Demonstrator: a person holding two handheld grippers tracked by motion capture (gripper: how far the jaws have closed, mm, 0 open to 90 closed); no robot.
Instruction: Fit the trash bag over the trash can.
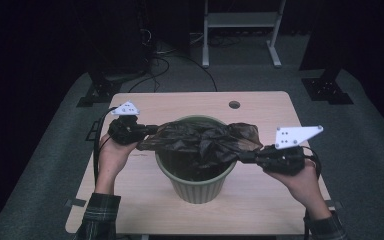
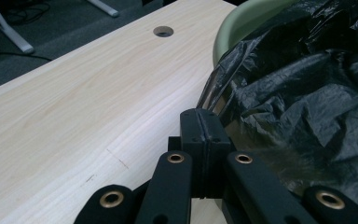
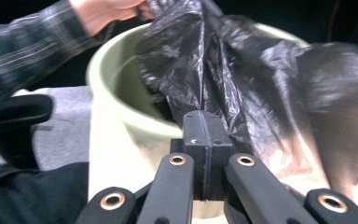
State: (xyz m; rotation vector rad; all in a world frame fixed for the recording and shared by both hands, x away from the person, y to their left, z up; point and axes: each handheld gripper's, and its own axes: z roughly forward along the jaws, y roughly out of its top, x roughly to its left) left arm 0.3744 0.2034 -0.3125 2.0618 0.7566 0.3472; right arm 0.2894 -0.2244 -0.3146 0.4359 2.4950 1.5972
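Two grippers stretch a black plastic bag (image 1: 205, 142) over a green bin (image 1: 196, 185).

The left gripper (image 1: 147, 131) has its jaws pressed together on the bag's edge, with the bin's rim just ahead of it. The right gripper (image 1: 245, 157) has its jaws clamped on the opposite edge of the bag, which spreads ahead of its tips across the bin's mouth. The bin stands between both grippers on a wooden table (image 1: 260, 107).

Both forearms reach forward, left hand-held gripper (image 1: 147, 131) and right hand-held gripper (image 1: 245, 157) pointing inward, jaws pressed together.
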